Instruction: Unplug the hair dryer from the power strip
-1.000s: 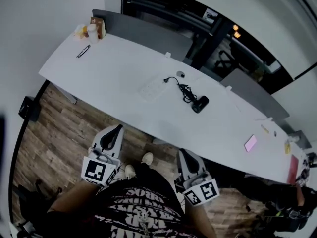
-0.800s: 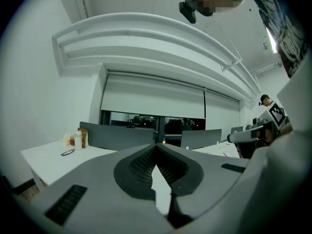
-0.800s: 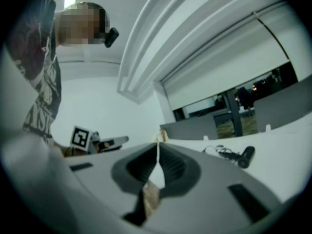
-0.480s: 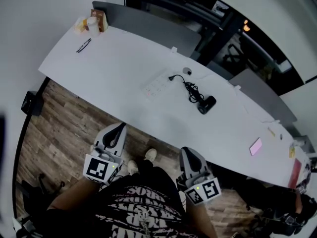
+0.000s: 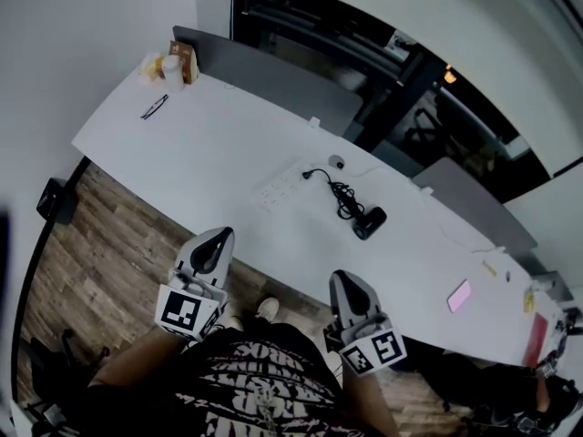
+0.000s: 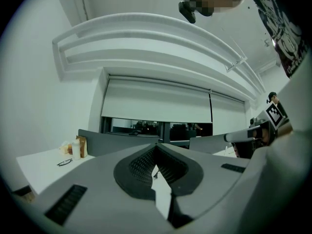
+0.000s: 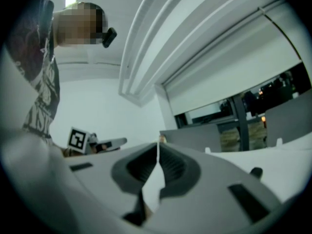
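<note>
Hair dryer (image 5: 369, 222): small, dark, stubby body, lying on its side on the white table (image 5: 209, 153), right of centre. Its black cord (image 5: 342, 194) ran from it in a kinked bundle toward the power strip (image 5: 281, 185), a pale flat bar that barely stood out from the tabletop. The plug (image 5: 307, 174) sat at the strip's right end; we could not tell how deep it was seated.

Left gripper (image 5: 221, 234): jaws closed tip to tip, nothing between them. Right gripper (image 5: 342, 277): the same, tips meeting, empty. We held both level, close to the body, over the wood floor (image 5: 100, 244) on the near side of the table's edge.

Bare tabletop lay all round the strip and dryer. The glasses (image 5: 153, 107) and bottles (image 5: 168, 60) sat well apart at the far left corner, with a pink card (image 5: 459, 295) off to the right. A grey partition (image 5: 273, 71) closed the far edge behind the strip.
</note>
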